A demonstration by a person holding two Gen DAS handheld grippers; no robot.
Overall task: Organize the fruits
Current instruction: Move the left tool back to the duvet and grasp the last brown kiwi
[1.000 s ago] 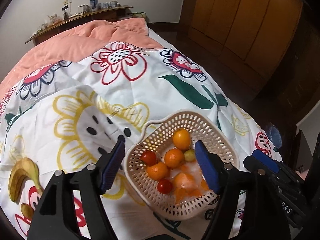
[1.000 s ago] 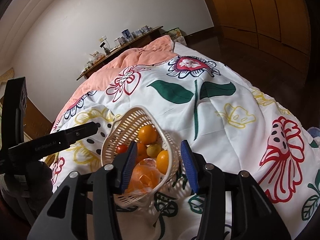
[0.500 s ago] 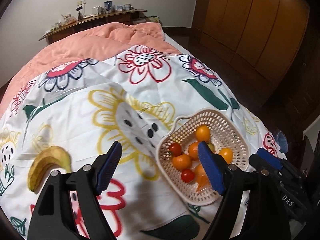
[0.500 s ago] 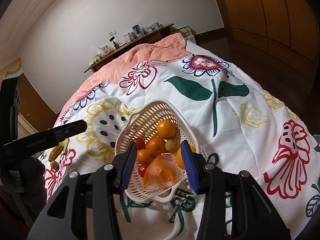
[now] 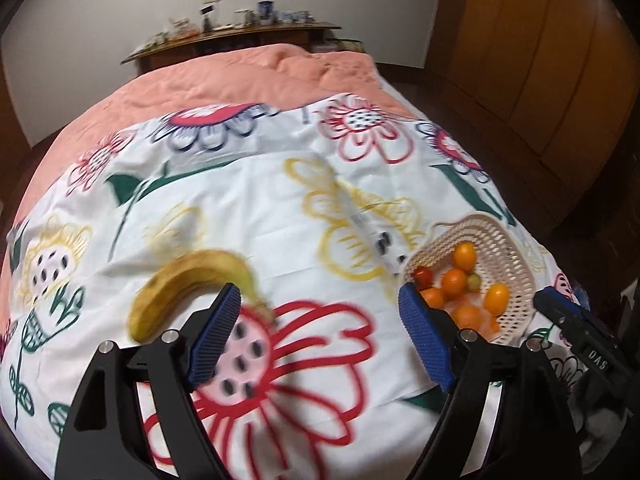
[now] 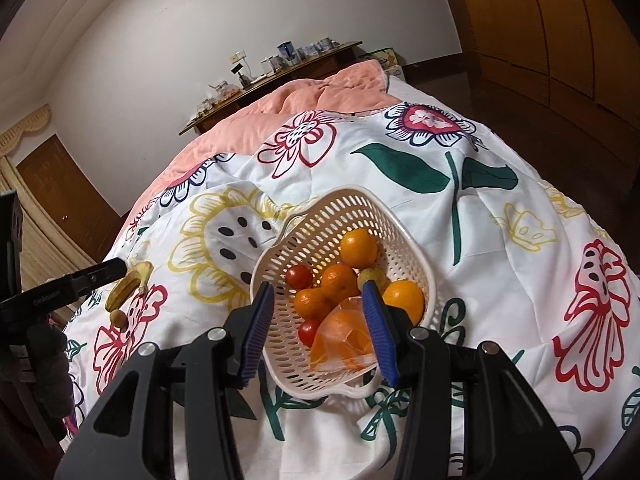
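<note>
A cream perforated basket (image 6: 320, 216) on the flowered bedspread holds oranges (image 6: 358, 247), two tomatoes (image 6: 299, 276), a small green fruit and fruit in clear plastic (image 6: 344, 336). It also shows at the right of the left wrist view (image 5: 508, 248). A yellow banana (image 5: 188, 280) lies on the bedspread just ahead of my left gripper (image 5: 316, 336), which is open and empty. The banana shows small in the right wrist view (image 6: 130, 284), with a small brown fruit (image 6: 118, 317) beside it. My right gripper (image 6: 318, 330) is open and empty over the basket's near rim.
The bed carries a white flowered cover (image 5: 280, 208) and a pink quilt (image 5: 240, 76) at the far end. A wooden shelf with small items (image 5: 236, 32) stands behind it. Wooden wardrobe doors (image 5: 540, 60) line the right. The bed edge lies just right of the basket.
My left gripper has swung left, away from the basket, and now faces the banana. My right gripper has moved closer over the basket. Both stay open.
</note>
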